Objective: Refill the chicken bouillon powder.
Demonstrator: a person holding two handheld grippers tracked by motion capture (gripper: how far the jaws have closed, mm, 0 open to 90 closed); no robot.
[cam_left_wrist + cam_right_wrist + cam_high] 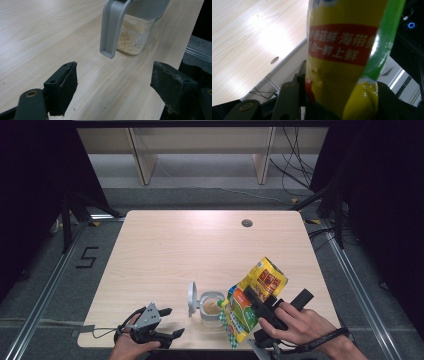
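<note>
A clear jar (211, 309) with beige granules stands near the table's front edge, its grey flip lid (192, 299) swung open to the left. My right gripper (257, 302) is shut on a yellow and green bag (255, 295), which is tilted with its lower end just right of the jar's mouth. In the right gripper view the bag (339, 50) rises between the jaws of my right gripper (339, 105). My left gripper (173, 322) rests open at the front left. In the left gripper view the jar (136, 37) and its hanging lid (112, 27) stand ahead of my left gripper (115, 87), apart from it.
The wooden table (200, 250) has a round cable hole (246, 223) at the back right. Small crumbs (107, 79) lie scattered on the wood around the jar. Shelving legs and loose cables stand on the floor beyond the far edge.
</note>
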